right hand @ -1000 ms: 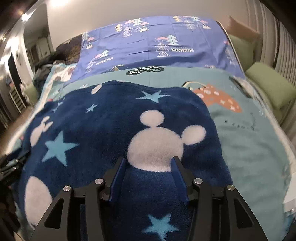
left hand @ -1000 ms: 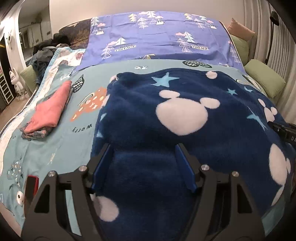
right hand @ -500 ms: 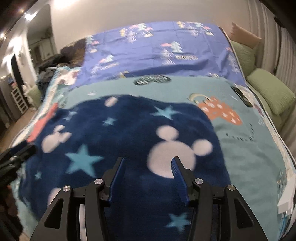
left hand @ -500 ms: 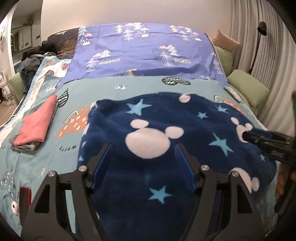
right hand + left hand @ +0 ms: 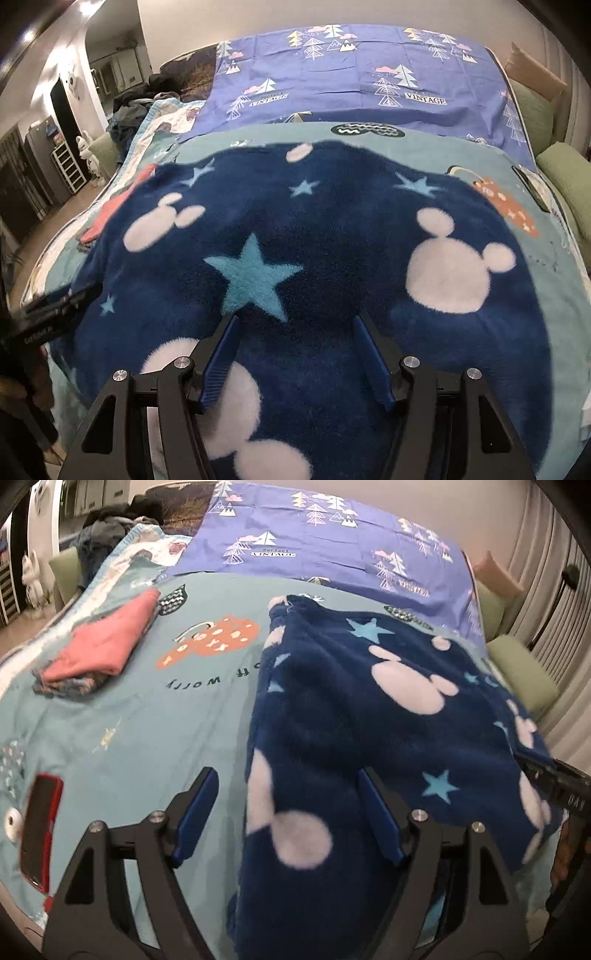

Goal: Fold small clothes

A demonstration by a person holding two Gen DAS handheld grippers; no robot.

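**A:** Both tools are over the bed [image 5: 129,716] now. The navy fleece garment [image 5: 325,229] with stars and mouse heads lies spread across the bed's near half, its lower hem hanging off the near edge.

**B:** And the left gripper [image 5: 286,812]? Its jaws are opening, wide apart, pads clear of the cloth. The fleece's left edge runs up between the blue fingers [image 5: 195,808], but nothing pinches it.

**A:** Same on the other side. The right gripper [image 5: 295,354] hangs over the middle of the fleece with its jaws opening, pile showing between them, no grip that I can see.

**B:** So I'd call this the set-up for a fold. What makes it go well?

**A:** In my view, each tool should take a corner at the near edge, not the thick middle. Fleece this plush slips, so the bite must go deep, over the hem.

**B:** Then lift together, level, and carry it toward the far edge so the sides line up.

**A:** And keep clear of the folded pink garment [image 5: 107,642] near the bed's left edge, and the red phone [image 5: 38,830] at the near left corner.
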